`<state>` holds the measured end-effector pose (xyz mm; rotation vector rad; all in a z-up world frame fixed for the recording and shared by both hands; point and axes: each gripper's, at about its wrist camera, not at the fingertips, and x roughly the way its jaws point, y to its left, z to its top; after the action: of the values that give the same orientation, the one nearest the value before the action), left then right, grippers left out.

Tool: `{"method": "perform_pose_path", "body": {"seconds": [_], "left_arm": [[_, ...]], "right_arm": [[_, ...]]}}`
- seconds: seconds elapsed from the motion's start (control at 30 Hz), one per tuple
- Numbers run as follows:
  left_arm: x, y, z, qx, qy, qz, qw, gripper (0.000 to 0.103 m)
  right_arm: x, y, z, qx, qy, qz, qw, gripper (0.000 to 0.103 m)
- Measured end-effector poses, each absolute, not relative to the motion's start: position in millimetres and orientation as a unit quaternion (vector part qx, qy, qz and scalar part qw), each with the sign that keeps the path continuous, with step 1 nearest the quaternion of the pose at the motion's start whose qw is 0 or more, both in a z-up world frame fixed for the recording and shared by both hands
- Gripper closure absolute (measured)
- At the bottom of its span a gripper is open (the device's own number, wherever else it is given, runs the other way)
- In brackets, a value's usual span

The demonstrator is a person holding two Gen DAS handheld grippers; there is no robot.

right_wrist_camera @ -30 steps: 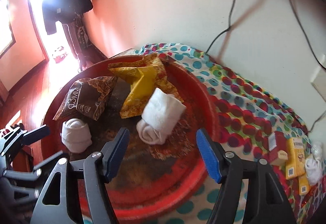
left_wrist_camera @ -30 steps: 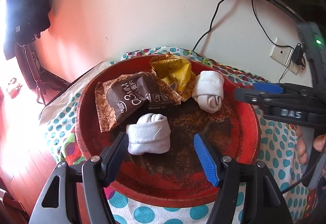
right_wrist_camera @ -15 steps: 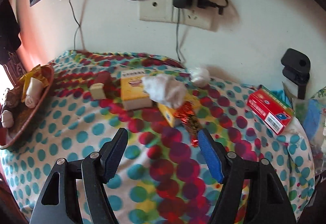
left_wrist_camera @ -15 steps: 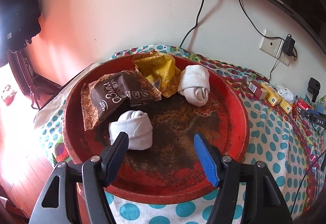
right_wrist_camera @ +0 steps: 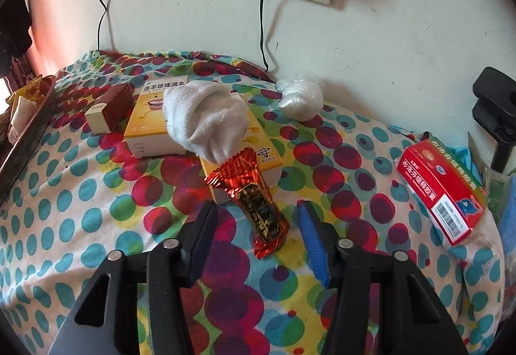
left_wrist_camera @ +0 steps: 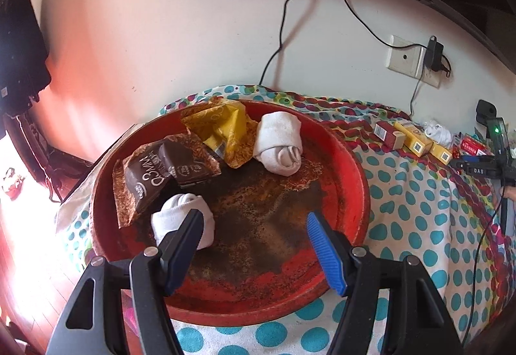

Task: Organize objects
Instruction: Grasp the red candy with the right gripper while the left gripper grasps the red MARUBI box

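Now right claw [right_wrist_camera: 258, 226] closing, candy [right_wrist_camera: 261, 210] between

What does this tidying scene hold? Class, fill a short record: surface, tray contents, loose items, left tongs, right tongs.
surface: polka-dot cloth
tray contents: red tray holds two rolled white socks, brown packet, yellow packet
loose items: yellow boxes, white sock, red box
left tongs: open, empty
right tongs: closing around red foil candy

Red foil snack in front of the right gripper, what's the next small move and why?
Probably finish closing on the red foil snack: the right gripper has its jaws closing with the wrapper between them, not yet pressed. Then lift it clear of the yellow box.
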<state>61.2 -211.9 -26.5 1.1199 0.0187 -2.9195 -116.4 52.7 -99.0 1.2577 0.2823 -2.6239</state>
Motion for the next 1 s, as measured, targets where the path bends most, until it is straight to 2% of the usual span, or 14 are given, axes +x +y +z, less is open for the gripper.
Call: {"method": "perform_pose_path", "body": {"seconds": [0.03, 0.07, 0.3, 0.5, 0.7, 0.8, 1.0], "left_arm": [[59, -205, -25, 0.362, -0.004, -0.932, 0.006, 0.034], [56, -198, -25, 0.365, -0.013, -0.931, 0.005, 0.034], [17, -131, -15, 0.377, -0.016, -0.924, -0.063, 0.034], [-43, -64, -11, 0.398, -0.012, -0.912, -0.094, 0.033], [-109, -14, -30, 0.445, -0.006, -0.892, -0.076, 0.033], [-133, 5, -42, 0.462, -0.012, -0.884, -0.065, 0.033], [-166, 15, -70, 0.505, 0.023, -0.861, -0.055, 0.033]], "right_arm": [[-119, 53, -101, 0.431, 0.091, -0.89, 0.115, 0.06], [-122, 54, -103, 0.434, 0.088, -0.889, 0.117, 0.067], [-113, 57, -103, 0.422, 0.059, -0.897, 0.115, 0.082], [-82, 55, -98, 0.415, 0.02, -0.901, 0.126, 0.082], [-57, 54, -98, 0.407, -0.006, -0.902, 0.142, 0.082], [-55, 51, -97, 0.406, -0.003, -0.902, 0.146, 0.082], [-57, 33, -102, 0.42, 0.032, -0.891, 0.171, 0.082]]}}
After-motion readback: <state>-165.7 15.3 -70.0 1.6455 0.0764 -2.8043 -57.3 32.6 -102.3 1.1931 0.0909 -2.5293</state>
